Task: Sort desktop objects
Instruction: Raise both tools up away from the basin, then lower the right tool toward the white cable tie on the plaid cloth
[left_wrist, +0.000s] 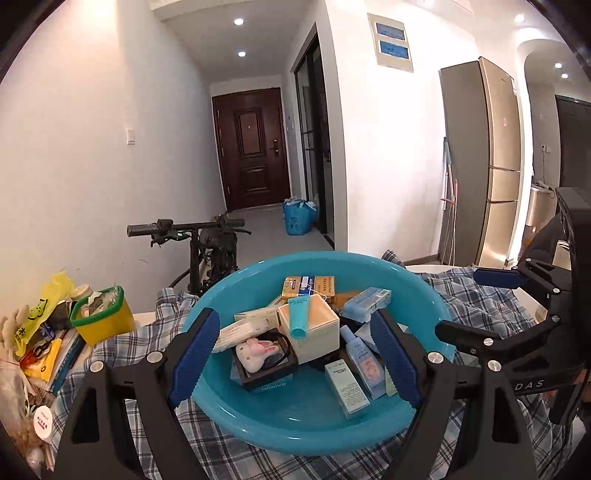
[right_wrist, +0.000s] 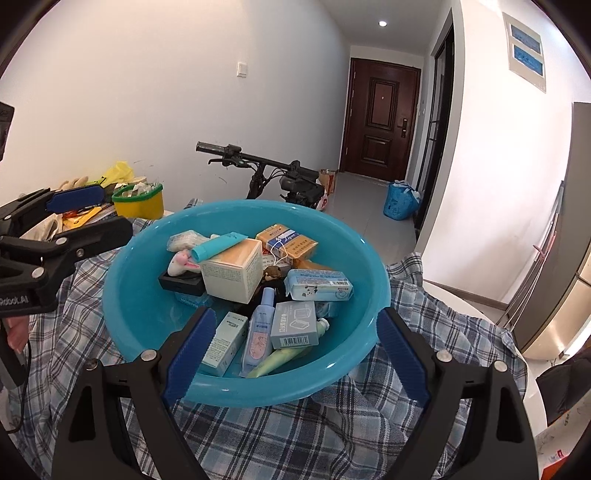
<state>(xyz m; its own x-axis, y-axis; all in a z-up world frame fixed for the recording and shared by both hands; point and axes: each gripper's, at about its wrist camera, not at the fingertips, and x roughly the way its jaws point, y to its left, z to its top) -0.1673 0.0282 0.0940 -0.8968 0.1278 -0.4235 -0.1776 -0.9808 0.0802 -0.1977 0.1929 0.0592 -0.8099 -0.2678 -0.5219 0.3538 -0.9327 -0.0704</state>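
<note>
Blue-padded left gripper (left_wrist: 295, 354): jaws spread wide, nothing between the pads, hovering over the near half of the basin.
Right gripper (right_wrist: 295, 354): jaws also released and empty, poised over the near rim; in the left wrist view it shows at the right edge (left_wrist: 480, 302).
Plaid cloth (right_wrist: 258, 435): blue and white check, rumpled, spread over the table under the basin.
Teal plastic basin (right_wrist: 122, 295): sits on the cloth, holding the jumble of small things to be sorted.
Near items in the basin: a pale green carton (right_wrist: 225, 343), a light blue spray bottle (right_wrist: 260, 332), a grey-blue box with a barcode (right_wrist: 294, 325) and a pale green tube (right_wrist: 280, 360), lying close together and partly overlapping.
Middle of the basin: a cream cube box (right_wrist: 232, 273) with a teal tube (right_wrist: 218, 245) resting on top; left of it a pink-and-white rabbit figure (right_wrist: 179, 262) on a black tray (right_wrist: 181, 282).
Right of the cube: a blue tissue pack (right_wrist: 319, 284).
Far side of the basin: a yellow box with a blue label (right_wrist: 288, 240).
Far left on the table: a yellow tub with a green rim (right_wrist: 138, 201) amid clutter.
Beyond the table: bicycle handlebars (right_wrist: 255, 158), then a hallway to a dark wooden door (right_wrist: 380, 118).
</note>
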